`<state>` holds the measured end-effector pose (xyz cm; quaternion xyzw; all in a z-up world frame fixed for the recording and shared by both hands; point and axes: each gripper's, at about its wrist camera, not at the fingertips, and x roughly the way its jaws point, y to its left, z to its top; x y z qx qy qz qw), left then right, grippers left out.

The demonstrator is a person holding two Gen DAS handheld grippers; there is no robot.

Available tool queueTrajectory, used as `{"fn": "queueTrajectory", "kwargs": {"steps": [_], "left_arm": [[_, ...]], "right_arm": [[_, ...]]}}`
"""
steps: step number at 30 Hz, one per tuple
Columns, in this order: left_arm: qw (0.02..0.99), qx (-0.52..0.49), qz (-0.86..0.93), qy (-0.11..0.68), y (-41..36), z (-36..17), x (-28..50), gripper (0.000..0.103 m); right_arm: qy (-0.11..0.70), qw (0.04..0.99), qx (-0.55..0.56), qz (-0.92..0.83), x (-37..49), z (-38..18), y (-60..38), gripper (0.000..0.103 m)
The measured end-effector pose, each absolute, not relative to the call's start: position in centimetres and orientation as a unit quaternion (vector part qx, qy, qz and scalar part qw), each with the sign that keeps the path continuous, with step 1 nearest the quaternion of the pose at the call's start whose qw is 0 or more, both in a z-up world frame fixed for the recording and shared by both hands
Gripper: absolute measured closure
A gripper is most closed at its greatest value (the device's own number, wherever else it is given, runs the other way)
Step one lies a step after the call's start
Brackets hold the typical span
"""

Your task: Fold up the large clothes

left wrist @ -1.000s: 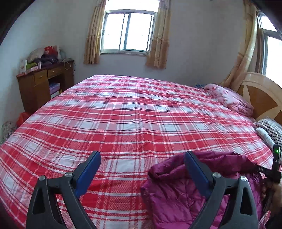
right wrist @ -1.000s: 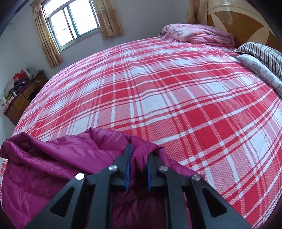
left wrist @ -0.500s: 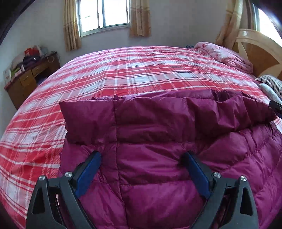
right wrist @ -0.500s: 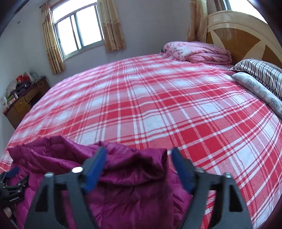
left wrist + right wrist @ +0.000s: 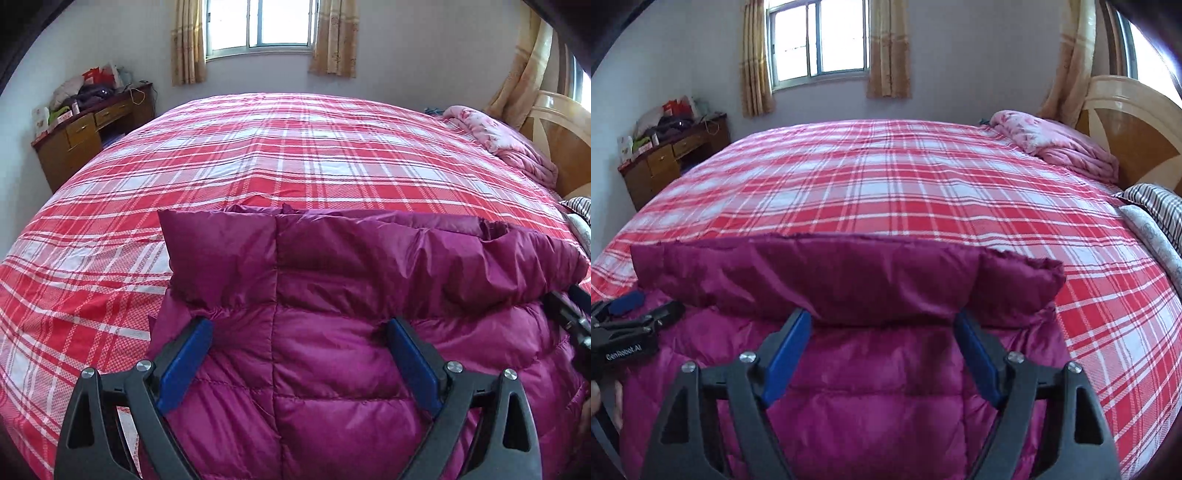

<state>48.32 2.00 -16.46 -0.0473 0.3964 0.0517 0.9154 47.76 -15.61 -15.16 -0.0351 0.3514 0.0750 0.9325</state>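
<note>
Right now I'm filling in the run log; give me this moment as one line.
step: fold jacket | left gripper: open | right gripper: open | magenta down jacket: on plaid bedspread, far edge folded over

We see a plaid bed point(image 5: 295, 155), a pink quilt point(image 5: 1056, 144) by the headboard point(image 5: 1137, 122), a cluttered desk point(image 5: 85, 129), a curtained window point(image 5: 820, 40).

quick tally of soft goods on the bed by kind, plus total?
Magenta down jacket: 1
Pink floral quilt, bunched by the headboard: 1
Pillows at the right edge: 2, one striped, one pale patterned
Red plaid bedspread: 1
Total: 5
Both the left gripper and the right gripper are open over the jacket.
</note>
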Motion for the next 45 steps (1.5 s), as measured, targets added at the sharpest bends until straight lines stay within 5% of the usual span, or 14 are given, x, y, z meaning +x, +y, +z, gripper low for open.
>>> {"fn": "queueTrajectory", "kwargs": {"steps": [45], "left_arm": [[0.901, -0.024, 0.058, 0.43, 1.4, -19.0, 50.5, 0.001]], "right_arm": [[0.436, 0.898, -0.034, 0.042, 50.2, -18.8, -15.9, 0.014]]}}
